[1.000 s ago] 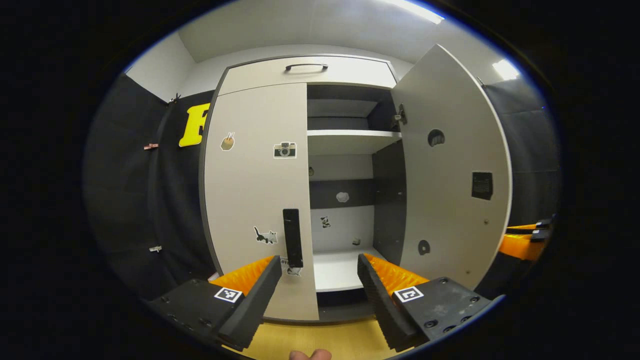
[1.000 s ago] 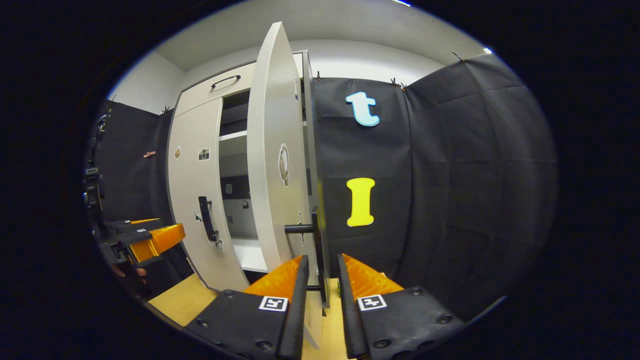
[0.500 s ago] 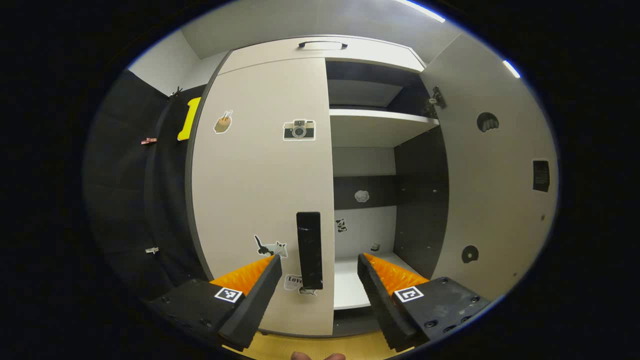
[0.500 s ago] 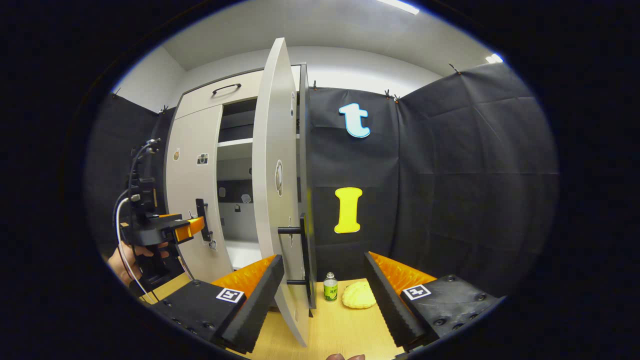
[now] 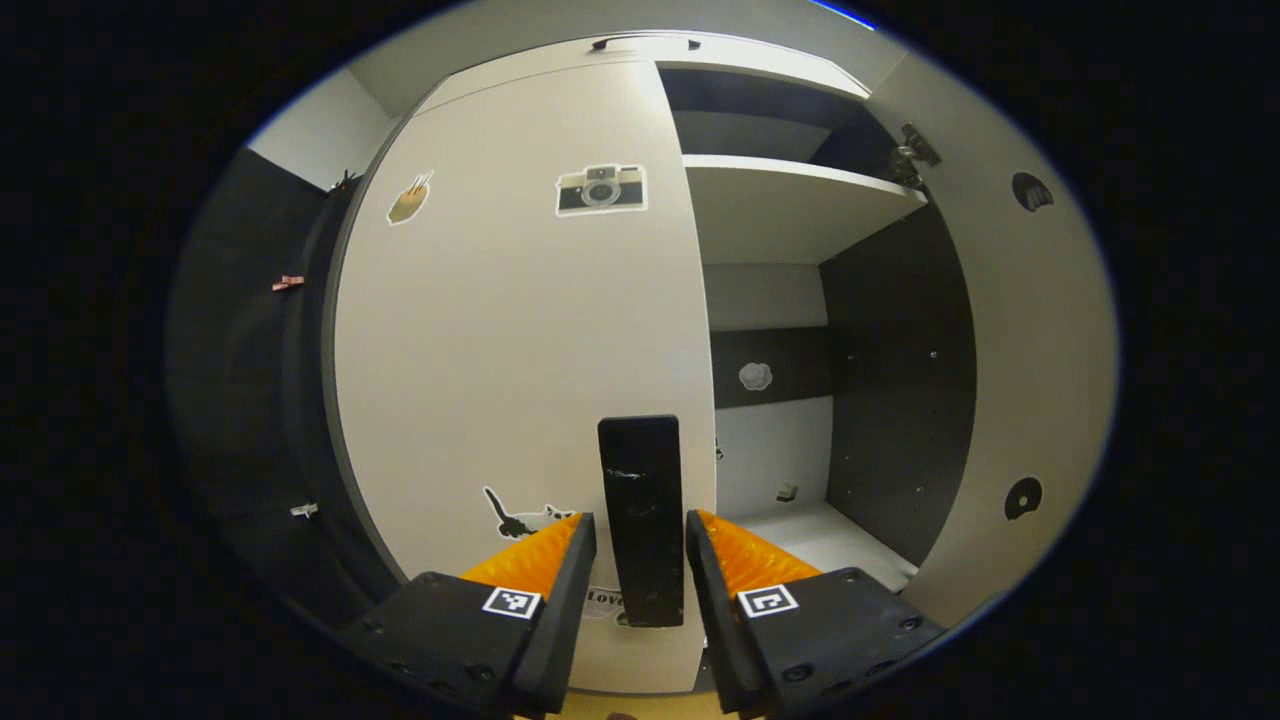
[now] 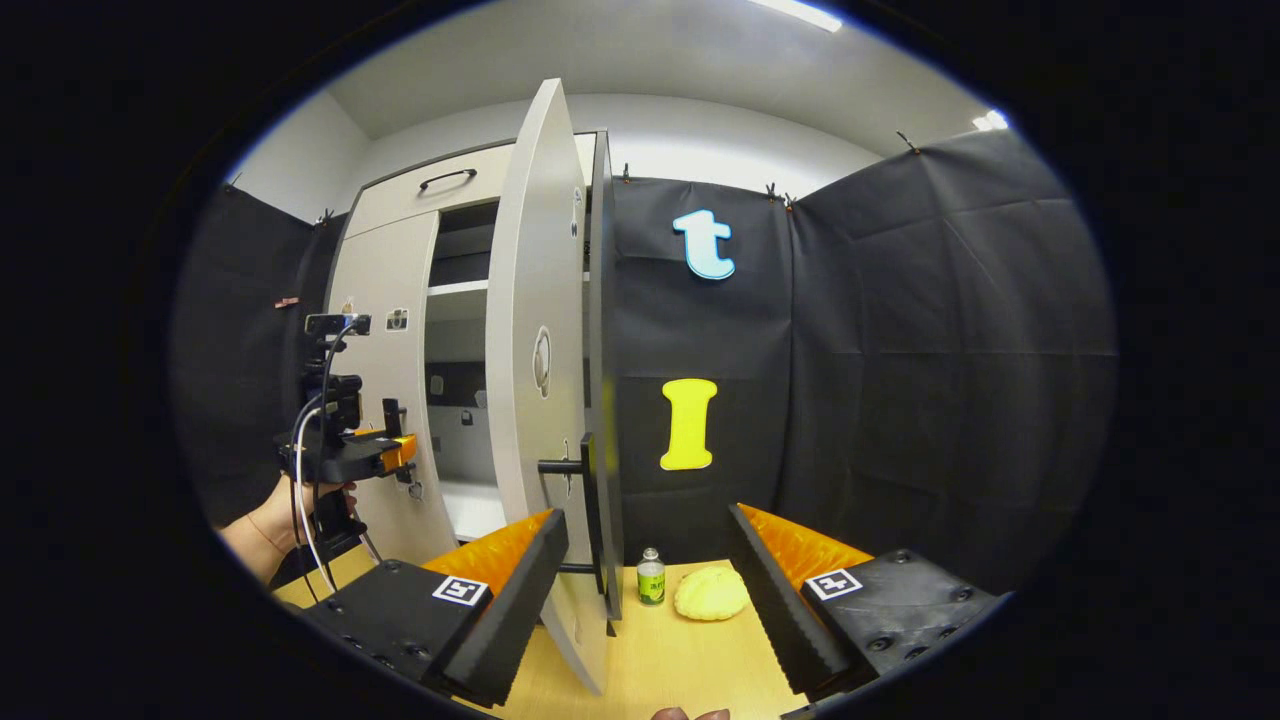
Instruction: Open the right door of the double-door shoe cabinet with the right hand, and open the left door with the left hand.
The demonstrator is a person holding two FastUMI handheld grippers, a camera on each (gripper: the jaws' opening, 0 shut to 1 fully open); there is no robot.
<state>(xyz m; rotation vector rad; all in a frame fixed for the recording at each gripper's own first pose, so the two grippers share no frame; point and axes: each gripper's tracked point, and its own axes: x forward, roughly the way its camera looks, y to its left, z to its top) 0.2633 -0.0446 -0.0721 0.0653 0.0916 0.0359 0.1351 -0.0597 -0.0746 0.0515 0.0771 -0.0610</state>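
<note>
Flanking the left door's handle (image 5: pixel 641 520), left gripper (image 5: pixel 637 560); bottle (image 6: pixel 651 578) beyond right gripper (image 6: pixel 645 580).

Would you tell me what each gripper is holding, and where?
Left gripper brackets the left door's handle near its lower end; contact unclear. Right gripper is open, holding nothing.

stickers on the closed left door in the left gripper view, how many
4 visible: a camera sticker near the top, a tan one upper left, a cat low down, and one partly hidden behind the handle.
</note>
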